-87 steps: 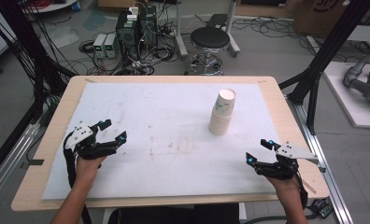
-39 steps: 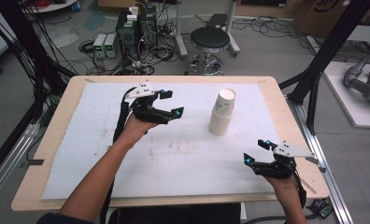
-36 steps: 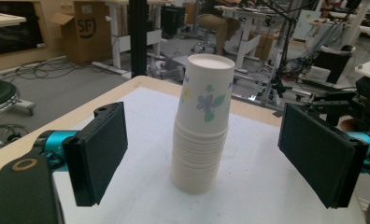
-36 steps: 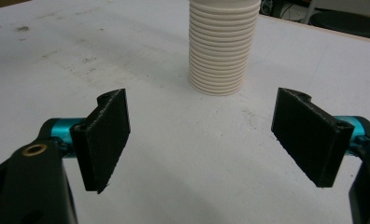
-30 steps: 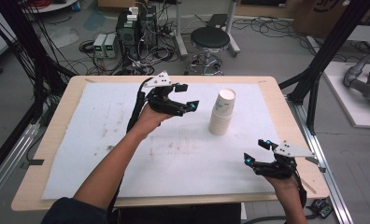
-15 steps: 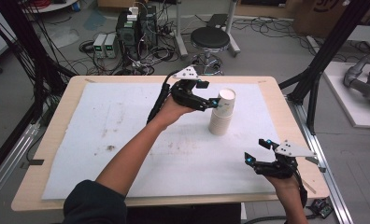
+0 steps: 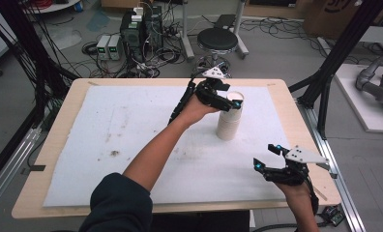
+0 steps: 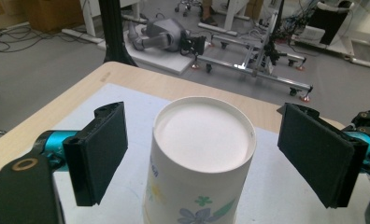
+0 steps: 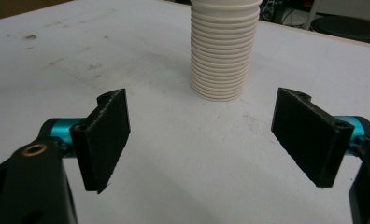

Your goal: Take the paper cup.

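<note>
**Worktop and its load**

Light wooden worktop (image 7: 64,121), covered almost edge to edge by a white mat (image 7: 131,125) with dark smudges left of centre. A stack of paper cups (image 7: 228,121), bottoms up, stands on the mat right of centre.

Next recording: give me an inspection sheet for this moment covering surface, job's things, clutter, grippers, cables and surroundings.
Surface: wooden table under a white mat with some dark smudges.
Job's things: stack of paper cups, upside down, upright on the mat; the top cup has a flower print.
Clutter: nothing seen on the mat besides the cups.
Grippers: left gripper open, jaws on either side of the top cup, pads apart from it; right gripper open, nothing between its jaws, at the near right corner of the table, pointing toward the stack.
Cables: a black cable trails along the left forearm; loose cables lie on the floor.
Surroundings: stool, electronics boxes, black frame posts.
</note>
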